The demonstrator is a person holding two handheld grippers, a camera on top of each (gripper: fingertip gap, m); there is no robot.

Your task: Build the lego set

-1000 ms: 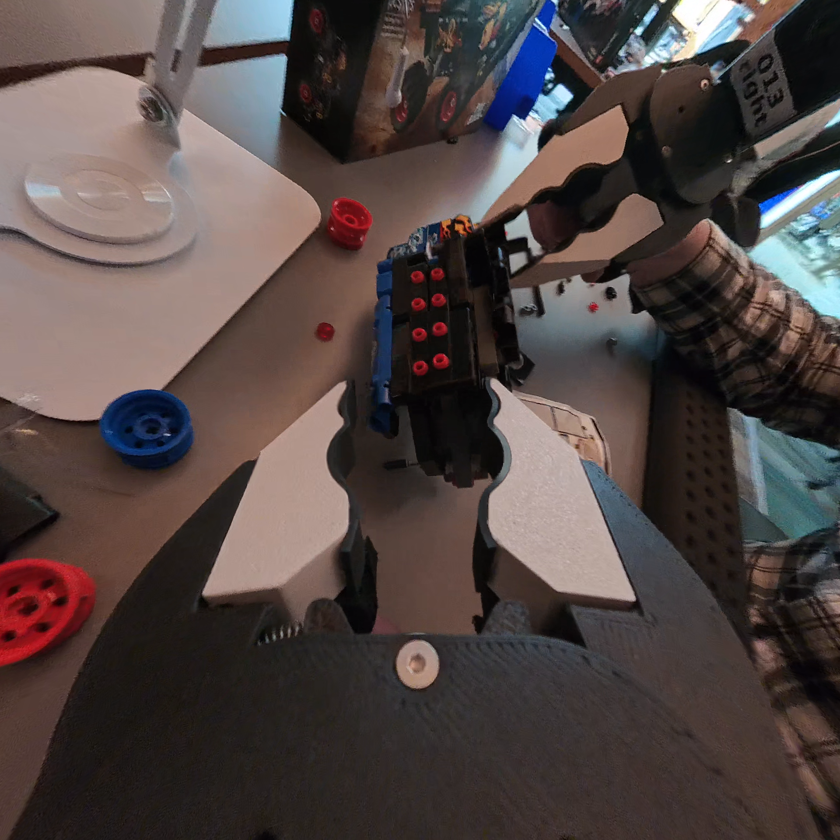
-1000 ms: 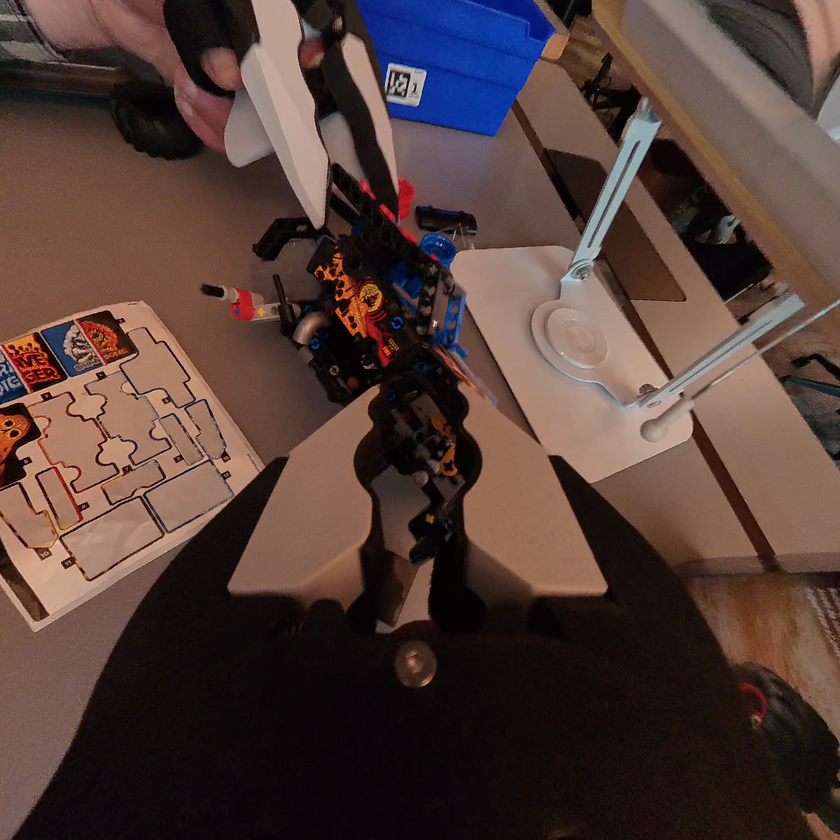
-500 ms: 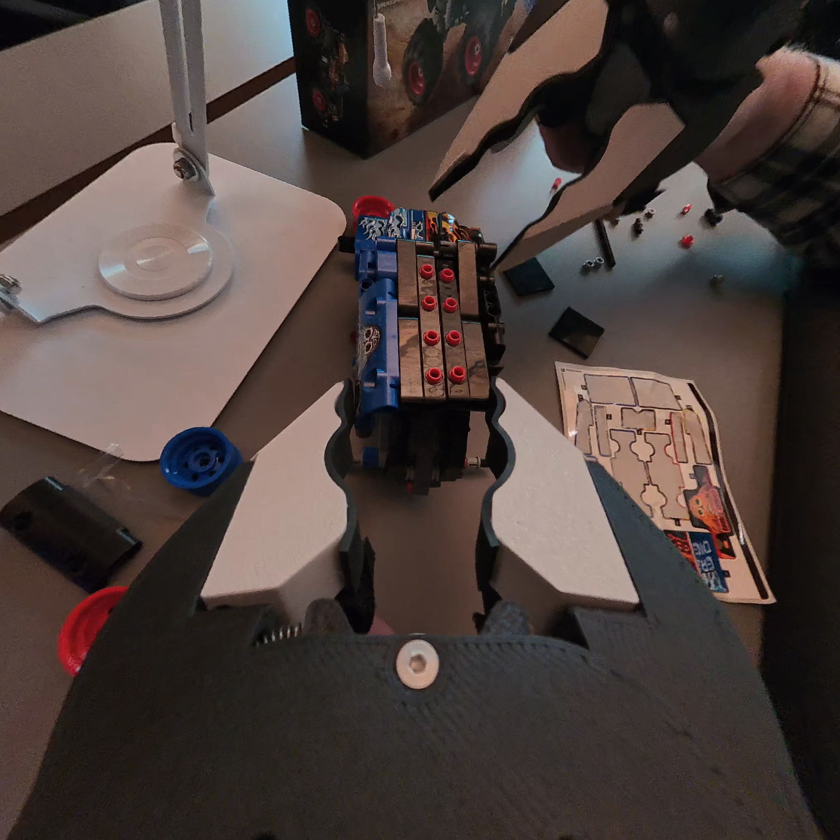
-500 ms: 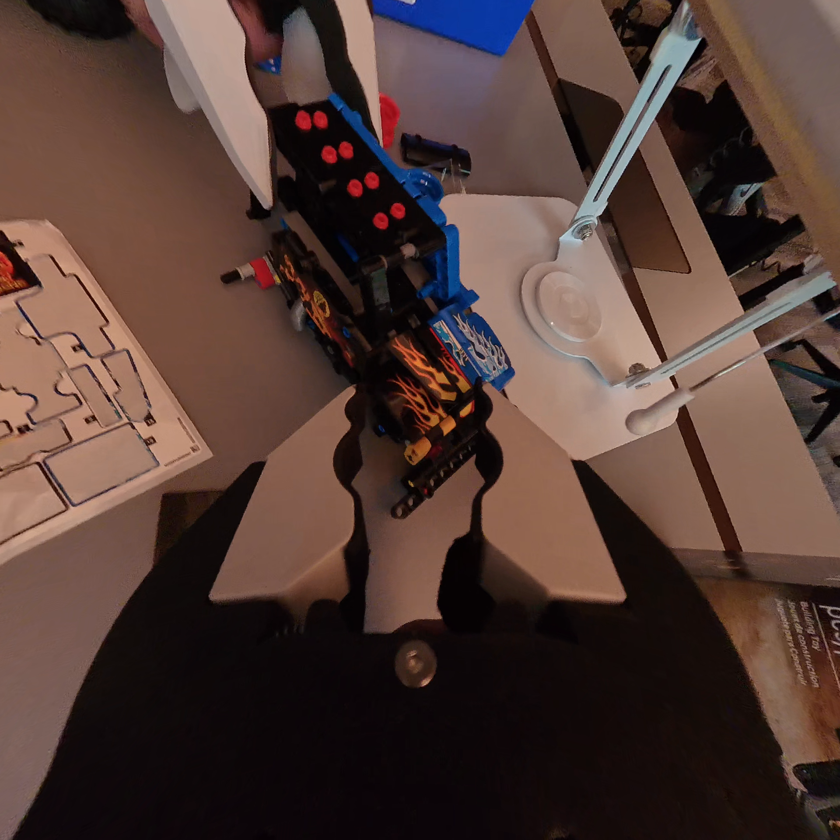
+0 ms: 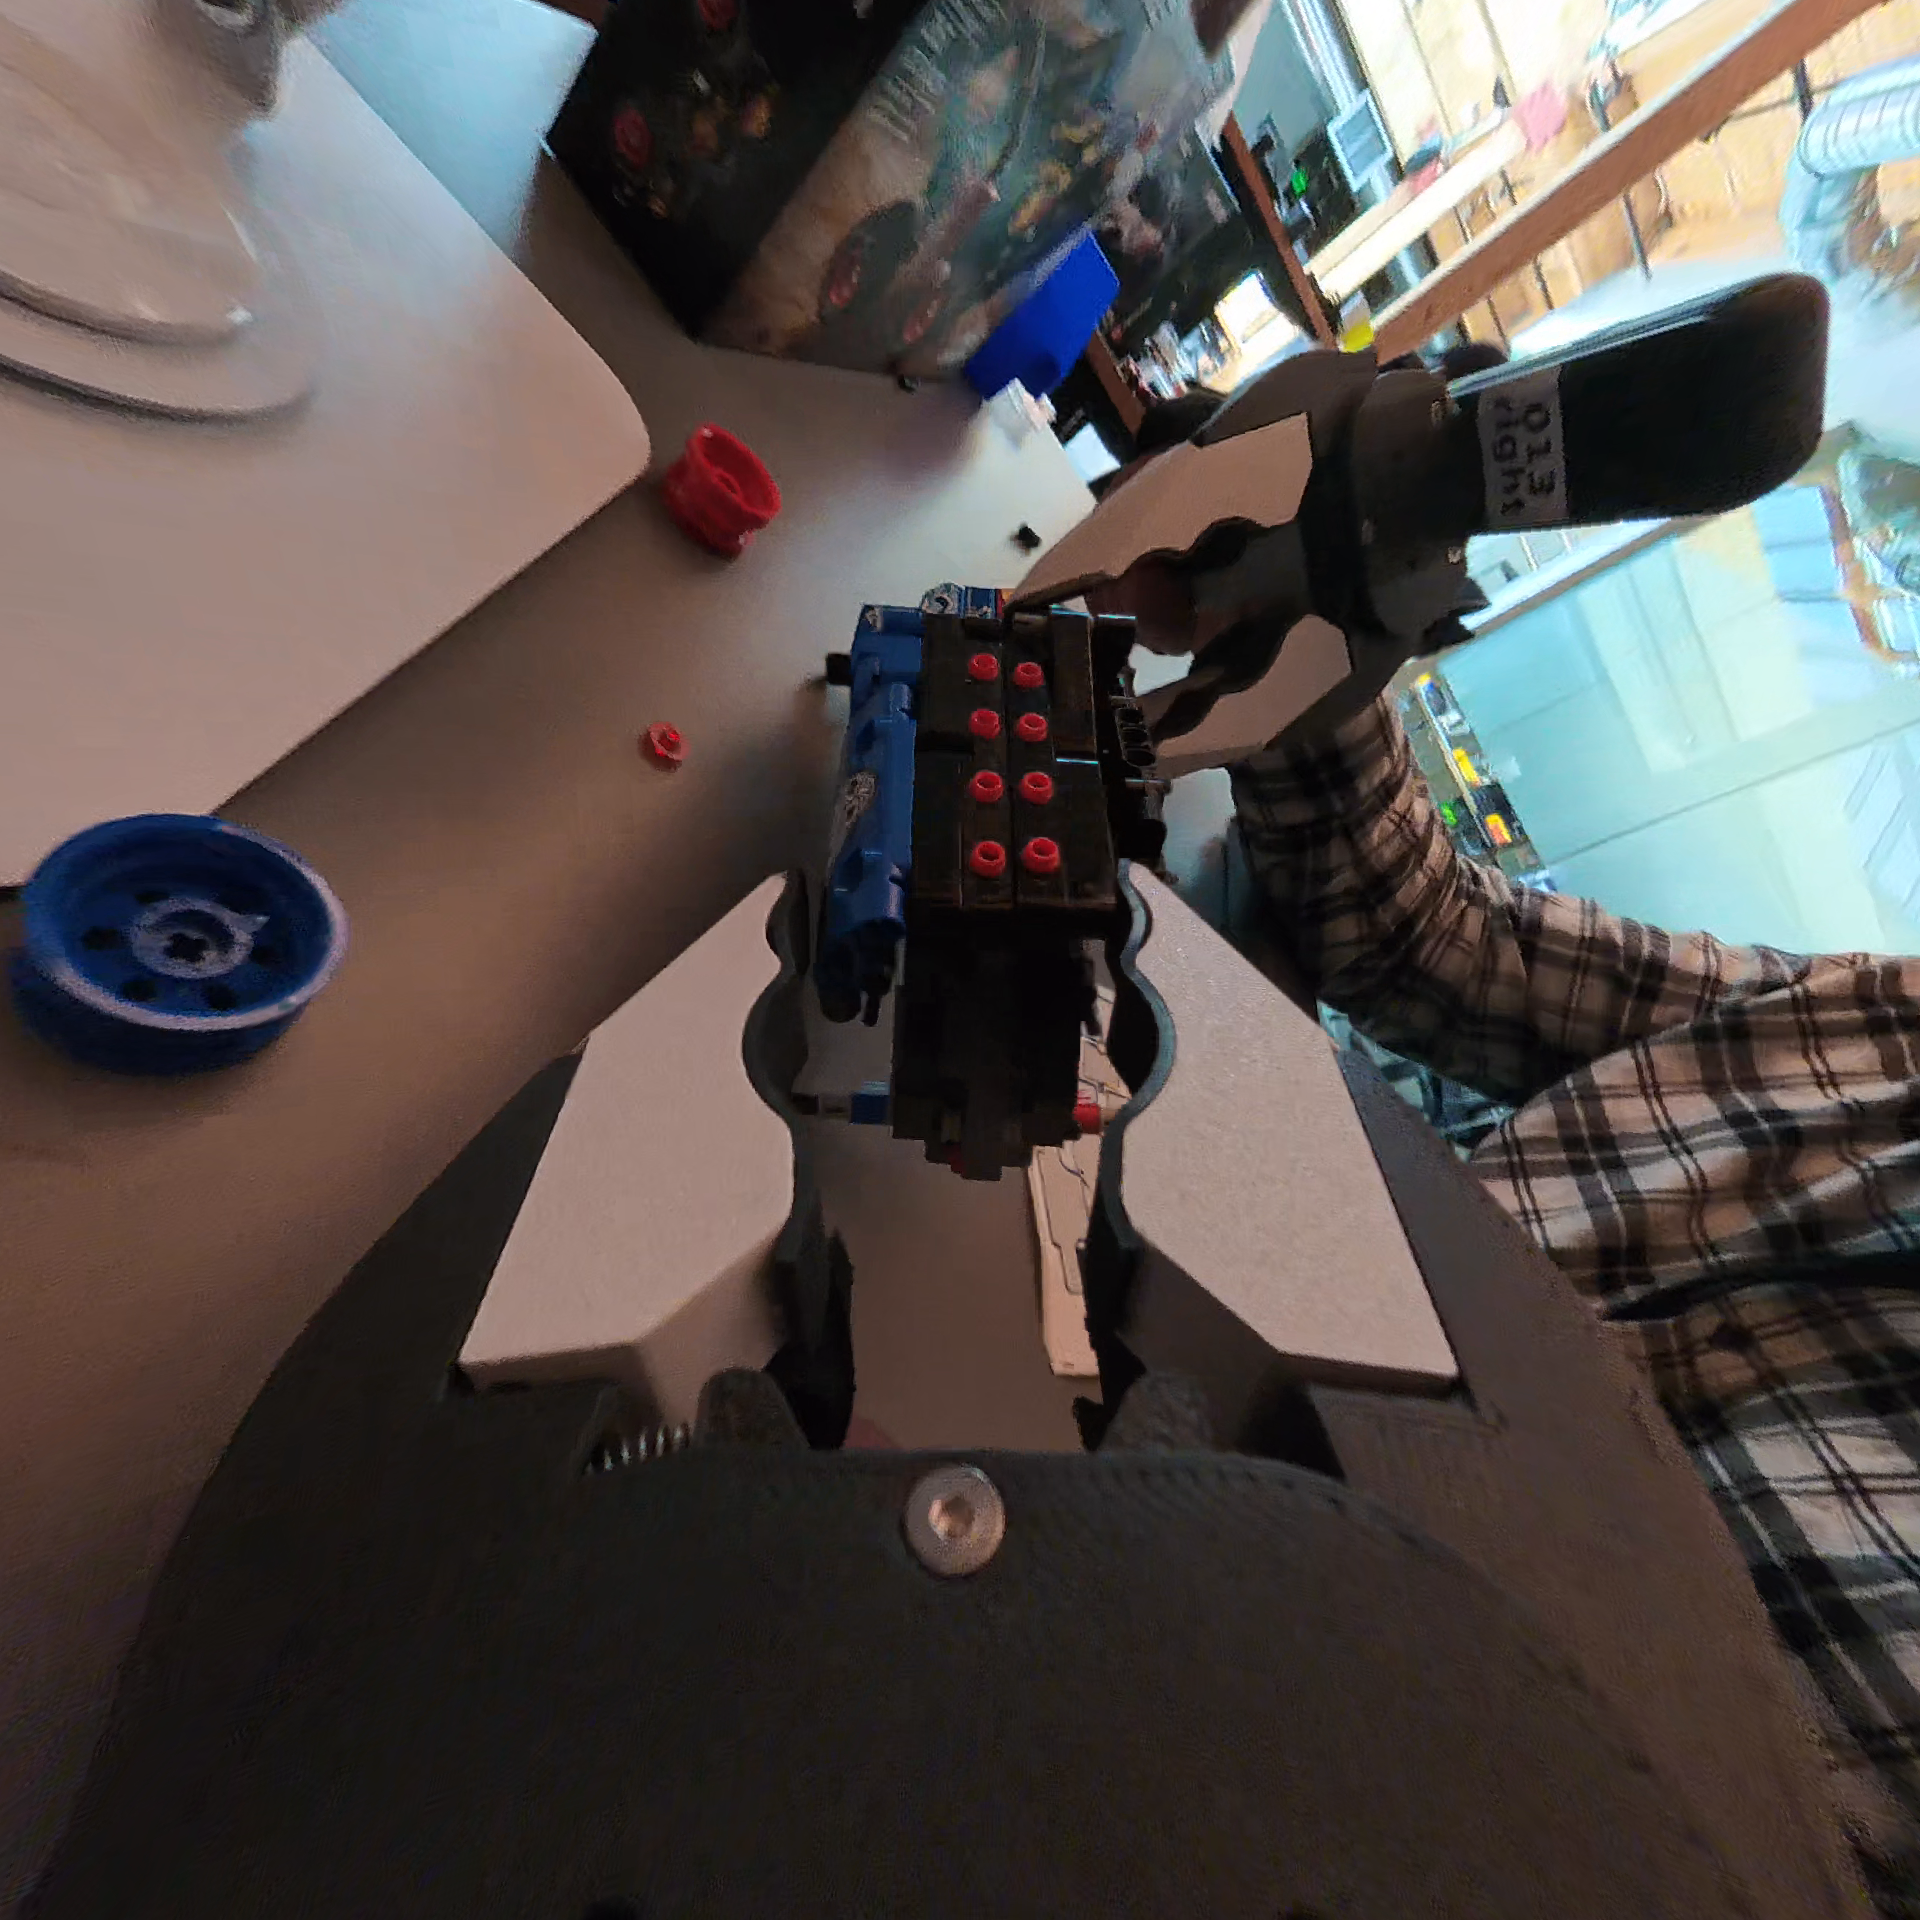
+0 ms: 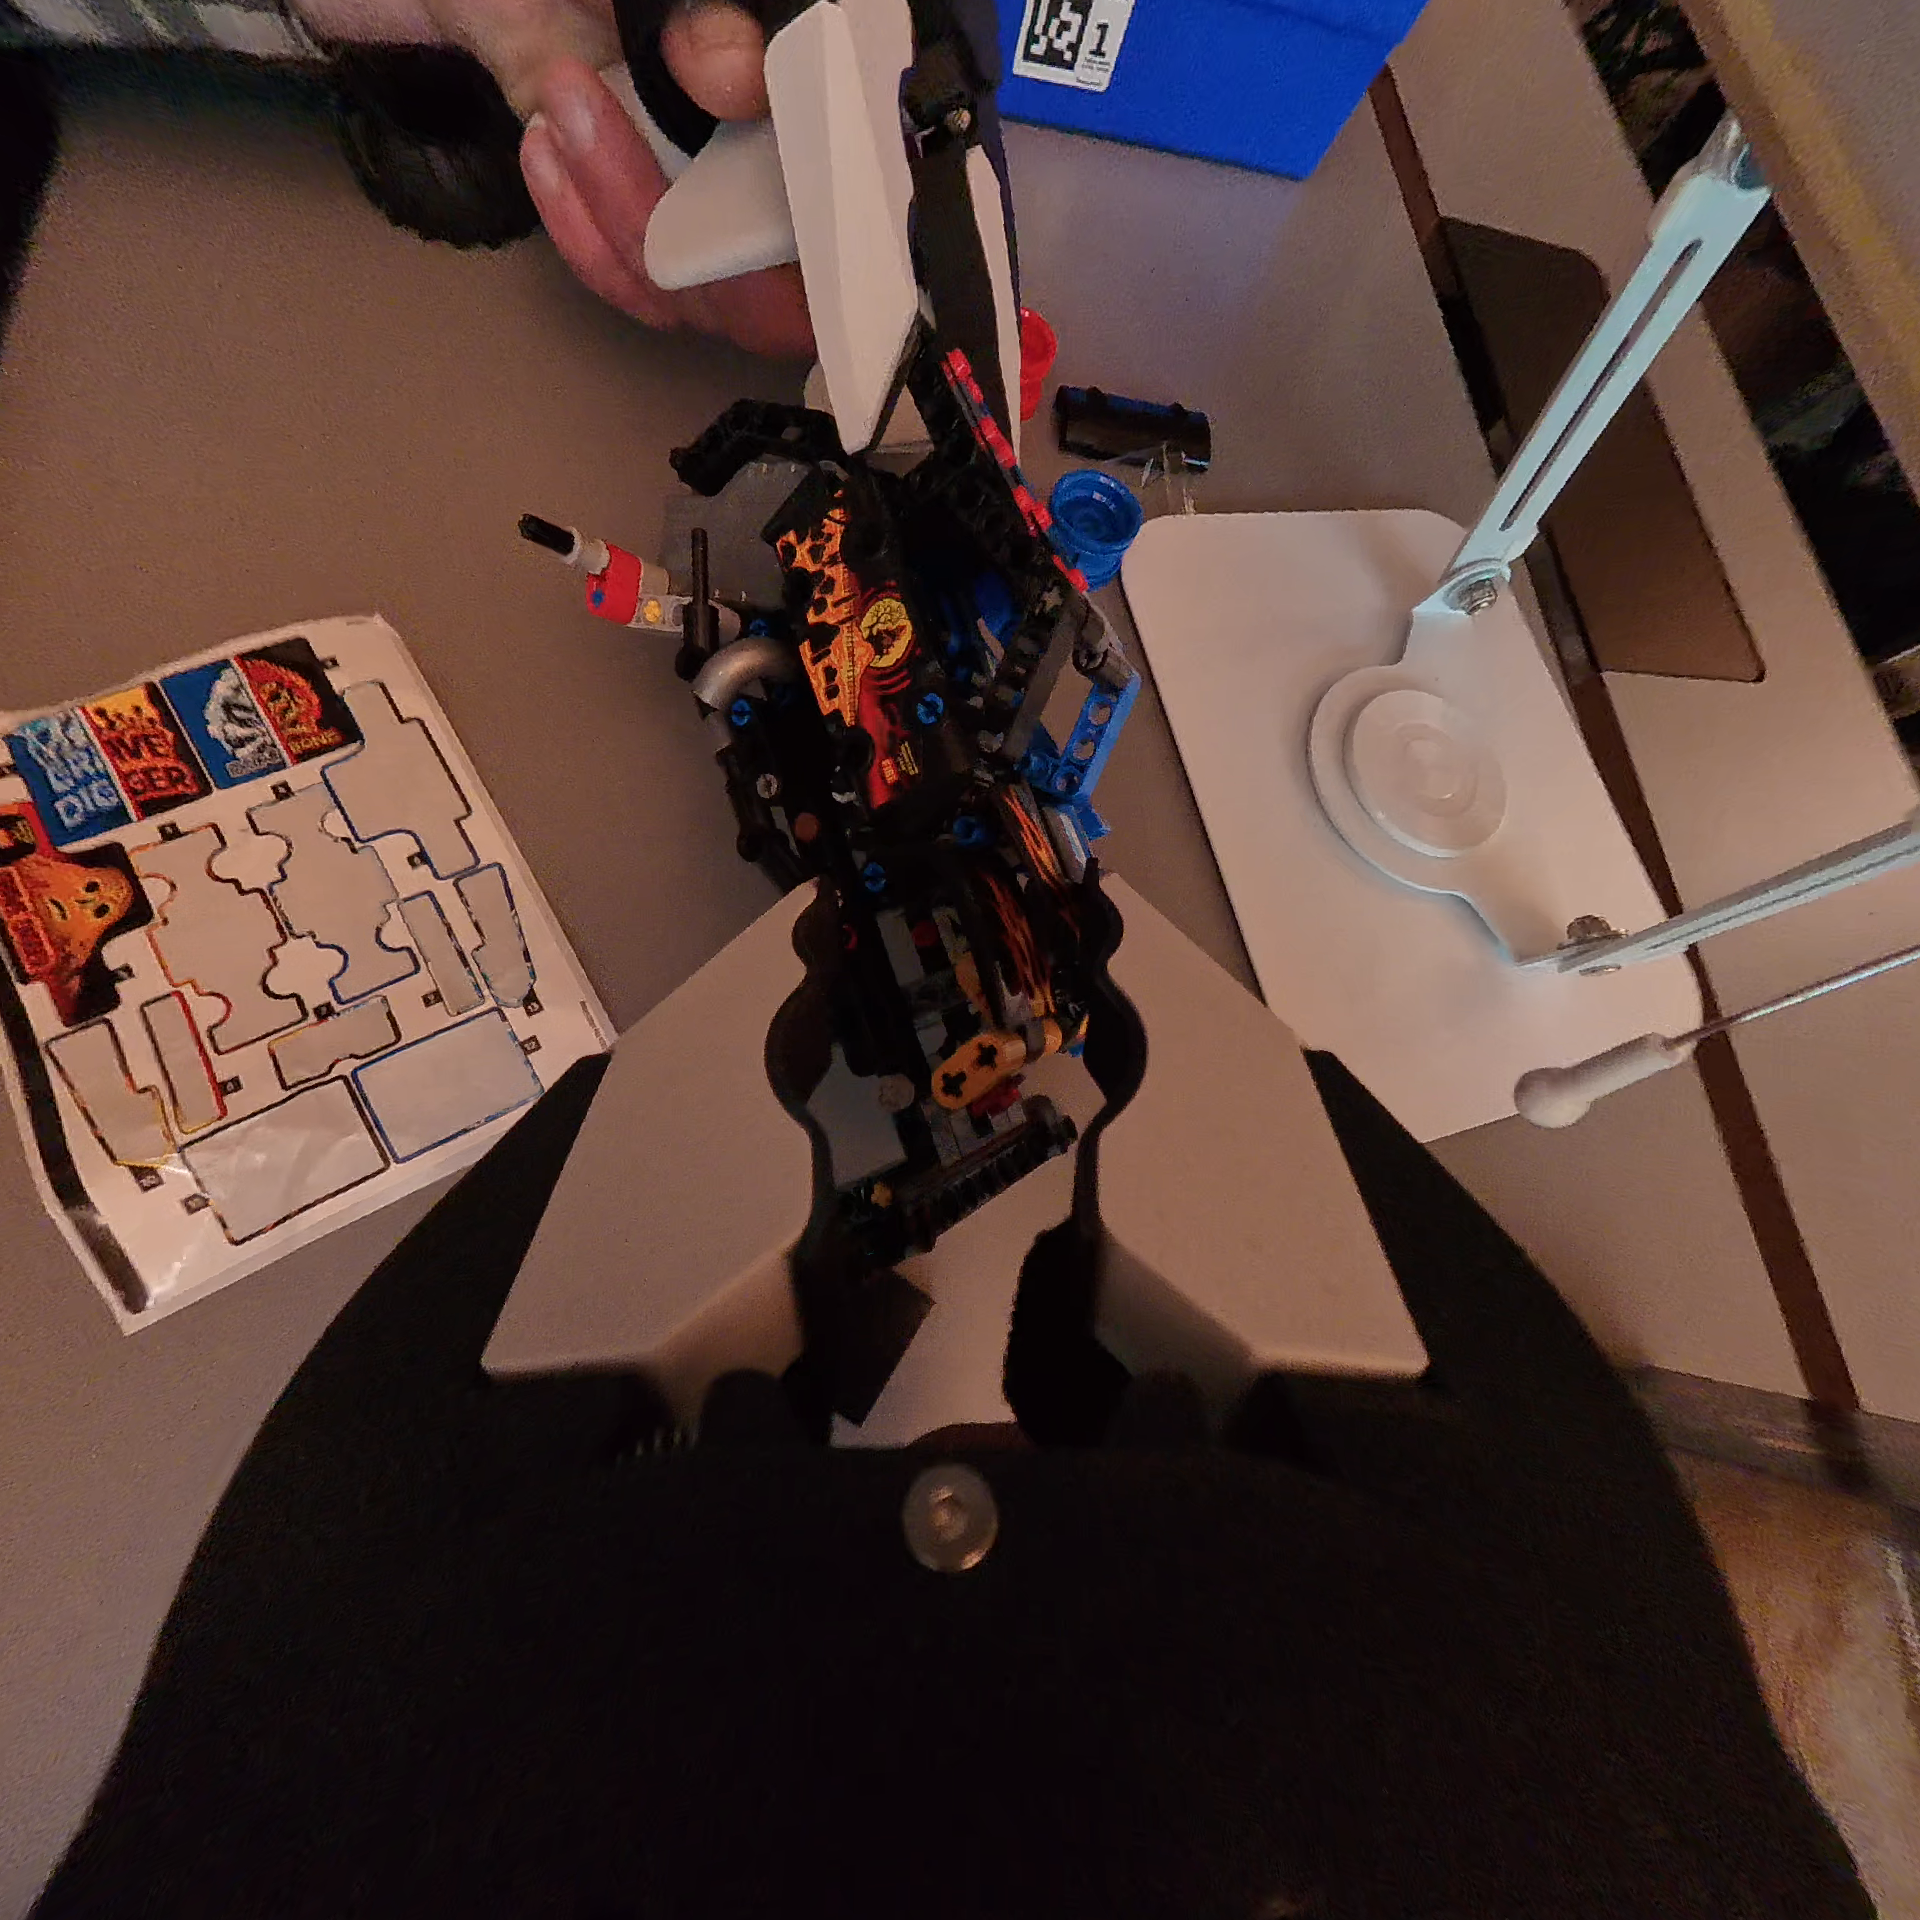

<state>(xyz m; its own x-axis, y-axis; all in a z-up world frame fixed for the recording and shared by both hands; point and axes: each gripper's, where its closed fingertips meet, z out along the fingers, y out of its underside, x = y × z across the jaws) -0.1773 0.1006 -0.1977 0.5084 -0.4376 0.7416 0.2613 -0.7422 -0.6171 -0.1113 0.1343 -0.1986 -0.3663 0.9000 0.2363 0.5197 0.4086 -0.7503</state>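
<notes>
Grey table [image 6: 260, 468] carries sticker sheet [image 6: 249, 935], blue wheel [image 5: 171, 940], white stand base [image 6: 1382, 831].

Glossy plastic lego model [image 6: 914, 727] with shiny printed stickers, above a smooth matt desk [image 6: 312, 436]. Left of the model lies a glossy paper sticker sheet [image 6: 260, 935]; right of it, a smooth white stand base [image 6: 1351, 914]. A person's checked cloth sleeve [image 5: 1507, 987] shows beside it.

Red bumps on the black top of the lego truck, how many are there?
8. The red studs sit in two columns of four on the black panel of the lego truck, seen in the left wrist view. More may be hidden underneath.
</notes>
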